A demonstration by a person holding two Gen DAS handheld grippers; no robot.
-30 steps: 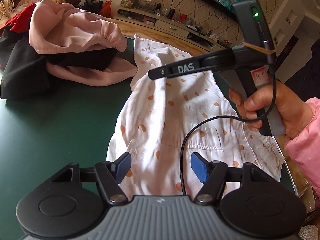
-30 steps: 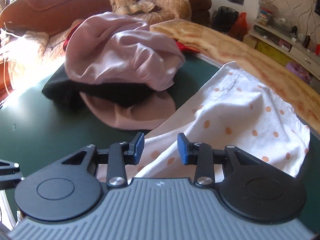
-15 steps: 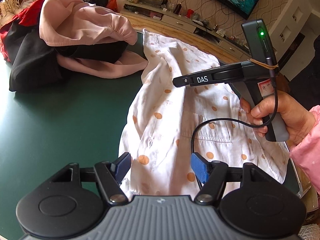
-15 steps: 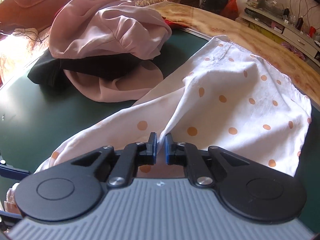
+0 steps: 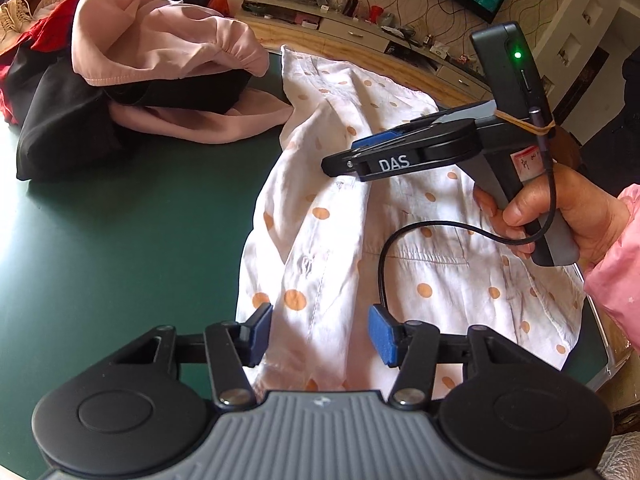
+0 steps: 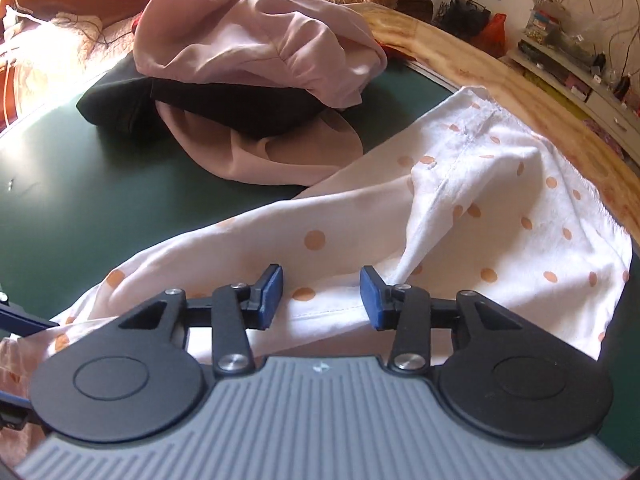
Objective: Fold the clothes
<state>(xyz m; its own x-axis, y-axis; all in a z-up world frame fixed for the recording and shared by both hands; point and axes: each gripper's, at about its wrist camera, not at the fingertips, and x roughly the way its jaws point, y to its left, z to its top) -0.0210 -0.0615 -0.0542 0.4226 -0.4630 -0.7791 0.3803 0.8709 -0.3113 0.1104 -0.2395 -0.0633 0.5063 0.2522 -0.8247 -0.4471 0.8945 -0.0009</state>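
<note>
Two hand-held grippers work one garment. Left hand-held gripper (image 5: 318, 334), jaws closing, straddles the near hem of the white dotted shirt (image 5: 404, 248) without pinching it yet; it should bite the doubled edge squarely. Ahead and to its right, the right hand-held gripper (image 6: 320, 300) is opening, cloth between its pads but apparently released. "DAS" reads on its side; the red-edged label beyond is too small to read.
</note>
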